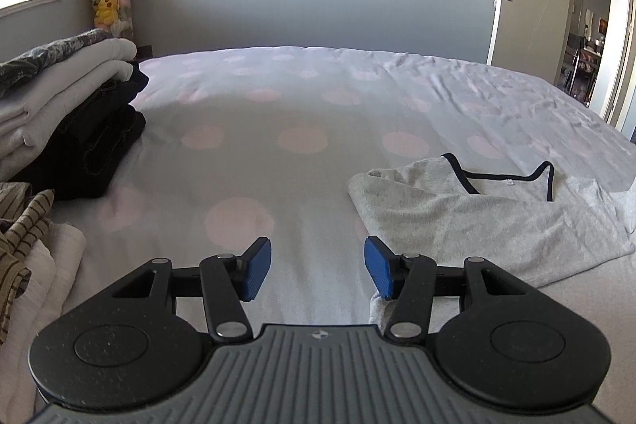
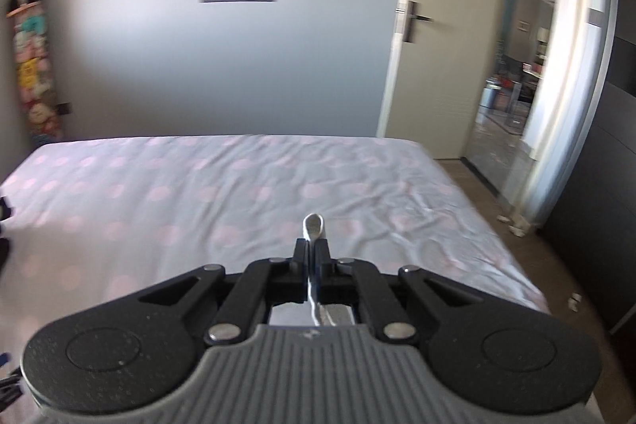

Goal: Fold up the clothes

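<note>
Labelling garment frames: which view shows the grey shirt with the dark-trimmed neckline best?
Left wrist view: the grey shirt lies spread on the dotted bed sheet, neckline and trim plain to see. Right wrist view shows only a pale pinch of fabric poking from the shut right gripper; which garment, cannot tell.

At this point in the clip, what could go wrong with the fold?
1. The right tool is shut on only a thin pinch of light fabric; it may slip out if pulled.
2. The left tool is open and holds nothing, so the grey shirt on the bed may drag or bunch one-sidedly.
3. The folded stack sits close on the left; a sweep could topple it.
</note>
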Tool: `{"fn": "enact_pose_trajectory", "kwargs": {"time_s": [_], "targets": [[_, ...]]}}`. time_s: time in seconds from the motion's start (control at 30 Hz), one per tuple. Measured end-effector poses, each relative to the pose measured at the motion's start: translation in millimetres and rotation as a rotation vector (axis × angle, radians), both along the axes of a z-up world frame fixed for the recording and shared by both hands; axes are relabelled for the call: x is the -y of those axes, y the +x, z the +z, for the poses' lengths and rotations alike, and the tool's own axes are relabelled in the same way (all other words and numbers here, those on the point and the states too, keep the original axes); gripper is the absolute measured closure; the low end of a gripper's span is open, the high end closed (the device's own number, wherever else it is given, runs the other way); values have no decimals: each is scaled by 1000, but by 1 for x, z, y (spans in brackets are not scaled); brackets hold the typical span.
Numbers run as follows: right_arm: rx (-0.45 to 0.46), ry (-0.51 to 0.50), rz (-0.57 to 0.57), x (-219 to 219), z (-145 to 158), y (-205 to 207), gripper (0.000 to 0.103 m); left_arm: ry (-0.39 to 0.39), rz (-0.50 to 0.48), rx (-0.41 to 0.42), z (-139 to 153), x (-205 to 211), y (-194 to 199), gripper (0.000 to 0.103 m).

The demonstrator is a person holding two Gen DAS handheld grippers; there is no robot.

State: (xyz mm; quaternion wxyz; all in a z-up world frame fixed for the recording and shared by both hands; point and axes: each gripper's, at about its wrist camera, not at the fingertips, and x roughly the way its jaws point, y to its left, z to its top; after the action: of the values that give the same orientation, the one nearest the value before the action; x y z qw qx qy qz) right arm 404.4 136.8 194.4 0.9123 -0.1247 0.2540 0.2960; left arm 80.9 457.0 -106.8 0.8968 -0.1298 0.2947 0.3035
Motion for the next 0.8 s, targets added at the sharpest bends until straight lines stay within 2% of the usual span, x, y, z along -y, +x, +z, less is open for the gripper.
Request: {"fn": "enact_pose_trajectory", "kwargs": {"time_s": [0.13,0.23,0.43,0.63,0.8], "targets": [[-23,-27,100,-55,-3,-32,99,-42,4,3,-2,-6,-4,42],[-65,-52,136,-93,-24,-48,99,-46,13,2,-2,-7,-9,42],[-175,-100,227,-159,-91,-74,99,-120,23,27,-1,-18,-16,42],[-262,-150,295,-215,-164,-91,99,-143,26,31,-4,-25,-13,42],[-334,-148,329,-242,-203,-94,96,-157,17,32,-6,-29,-8,42]]}}
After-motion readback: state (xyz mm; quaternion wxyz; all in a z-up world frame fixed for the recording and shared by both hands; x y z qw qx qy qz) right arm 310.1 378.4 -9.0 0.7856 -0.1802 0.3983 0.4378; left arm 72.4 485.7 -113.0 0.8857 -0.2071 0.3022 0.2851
